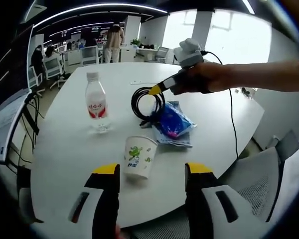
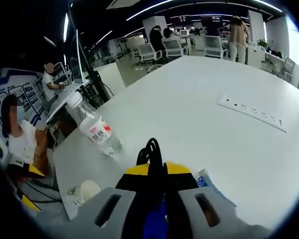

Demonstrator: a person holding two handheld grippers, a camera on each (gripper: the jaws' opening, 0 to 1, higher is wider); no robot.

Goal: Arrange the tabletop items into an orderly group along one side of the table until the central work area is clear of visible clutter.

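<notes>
Two grippers work here: the right gripper [image 1: 157, 89], jaws clamped on the black cable coil [image 1: 147, 103], should lift it clear of the blue packet [image 1: 173, 122] toward the water bottle [image 1: 96, 102], while the left gripper [image 1: 152, 172], jaws spread and empty, lines up on the paper cup [image 1: 139, 157].

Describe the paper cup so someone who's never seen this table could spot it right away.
On the big white table, look at its near edge, just beyond the left gripper with open yellow-tipped jaws. The paper cup stands there upright, nearer than the water bottle and blue packet. It alone is white with green cartoon print.
</notes>
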